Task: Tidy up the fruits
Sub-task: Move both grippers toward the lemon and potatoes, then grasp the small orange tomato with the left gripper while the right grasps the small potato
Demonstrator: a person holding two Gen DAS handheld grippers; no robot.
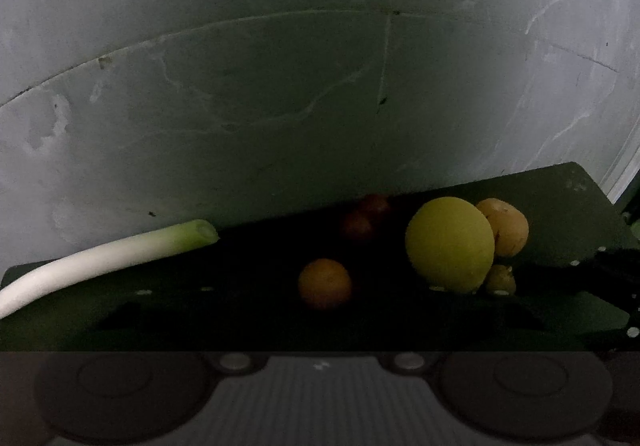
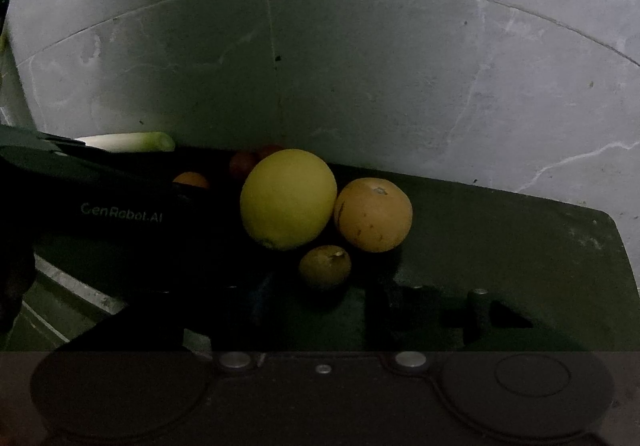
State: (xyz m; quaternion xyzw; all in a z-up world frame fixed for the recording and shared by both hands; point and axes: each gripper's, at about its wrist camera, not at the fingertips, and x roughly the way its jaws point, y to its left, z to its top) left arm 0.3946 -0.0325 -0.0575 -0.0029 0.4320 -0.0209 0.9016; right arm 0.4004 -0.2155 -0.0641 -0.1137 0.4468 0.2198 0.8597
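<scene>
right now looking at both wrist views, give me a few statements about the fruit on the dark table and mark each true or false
1. The large yellow fruit sits beside the orange-tan fruit. True.
2. The leek stands upright in a cup. False: it lies flat on the dark table.
3. A small yellowish fruit lies in front of the two bigger ones. True.
4. The small orange is stacked on top of the large yellow fruit. False: it sits apart on the table.
5. Either gripper holds a fruit. False: none is gripped.
</scene>
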